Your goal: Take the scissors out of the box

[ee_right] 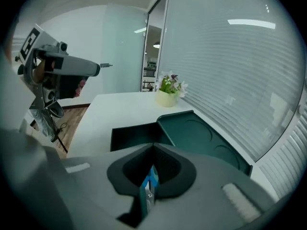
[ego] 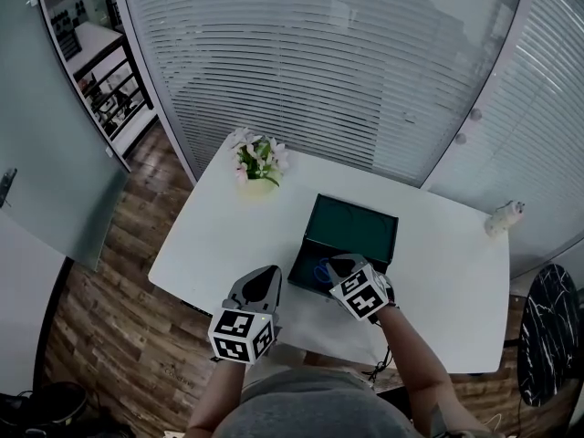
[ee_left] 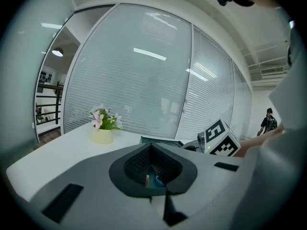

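A dark green box (ego: 321, 261) lies open on the white table (ego: 219, 235), its lid (ego: 354, 228) folded back. My right gripper (ego: 336, 265) hangs over the box's near left corner. Its jaws are shut on the scissors (ee_right: 152, 178), whose blue handle and bit of silver metal show between them. The head view shows the blue handle (ego: 320, 273) at the gripper's tip. My left gripper (ego: 270, 273) is at the table's near edge, left of the box, shut with nothing in it. It points toward the box and the right gripper's marker cube (ee_left: 219, 138).
A pot of pink and white flowers (ego: 258, 166) stands at the table's far left corner. A small white object (ego: 504, 217) sits at the far right edge. A black marbled round top (ego: 548, 332) stands right of the table. Slatted glass walls rise behind.
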